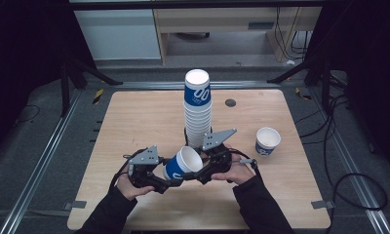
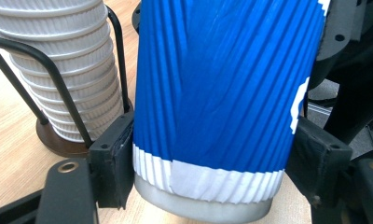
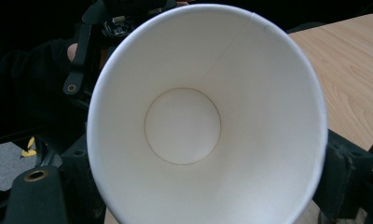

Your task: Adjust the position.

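Two tongs meet on one blue paper cup (image 1: 182,164), held on its side just above the surface (image 1: 134,122), in front of the tall cup stack (image 1: 198,109). My left tongs (image 1: 169,183) pinch its ribbed wall near the base, steadying it. My right tongs (image 1: 195,174) sit at either side of the rim, apparently gripping it, probably to hand it over. Another cup (image 1: 267,141) stands apart, upright, at the right.
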`<action>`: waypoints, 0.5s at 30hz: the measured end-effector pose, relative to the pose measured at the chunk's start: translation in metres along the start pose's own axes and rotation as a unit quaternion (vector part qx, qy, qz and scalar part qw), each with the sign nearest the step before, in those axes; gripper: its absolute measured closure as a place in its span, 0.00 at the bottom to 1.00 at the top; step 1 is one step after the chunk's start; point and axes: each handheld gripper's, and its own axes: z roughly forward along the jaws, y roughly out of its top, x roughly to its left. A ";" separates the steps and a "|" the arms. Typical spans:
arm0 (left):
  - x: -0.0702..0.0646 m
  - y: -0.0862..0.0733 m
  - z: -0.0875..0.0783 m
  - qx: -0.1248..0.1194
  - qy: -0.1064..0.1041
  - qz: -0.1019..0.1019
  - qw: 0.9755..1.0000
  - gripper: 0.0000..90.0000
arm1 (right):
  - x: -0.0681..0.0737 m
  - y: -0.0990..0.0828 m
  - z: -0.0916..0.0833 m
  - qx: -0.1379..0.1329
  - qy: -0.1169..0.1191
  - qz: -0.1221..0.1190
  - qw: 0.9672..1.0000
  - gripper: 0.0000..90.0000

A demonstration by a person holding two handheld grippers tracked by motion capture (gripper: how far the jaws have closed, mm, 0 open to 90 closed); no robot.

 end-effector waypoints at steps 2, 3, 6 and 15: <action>0.000 0.000 0.000 -0.002 0.000 0.000 1.000 0.28 | 0.000 0.001 -0.001 0.001 -0.001 -0.003 1.000 0.18; 0.000 0.000 0.000 -0.003 0.000 0.000 1.000 0.28 | 0.001 0.001 -0.001 0.002 -0.002 -0.003 1.000 0.18; 0.000 0.000 -0.001 -0.004 0.001 -0.001 1.000 0.28 | 0.001 0.003 -0.001 0.002 -0.002 -0.005 1.000 0.18; 0.000 0.000 0.000 0.004 0.003 -0.005 1.000 0.28 | 0.002 0.005 -0.005 0.000 -0.011 -0.011 1.000 0.19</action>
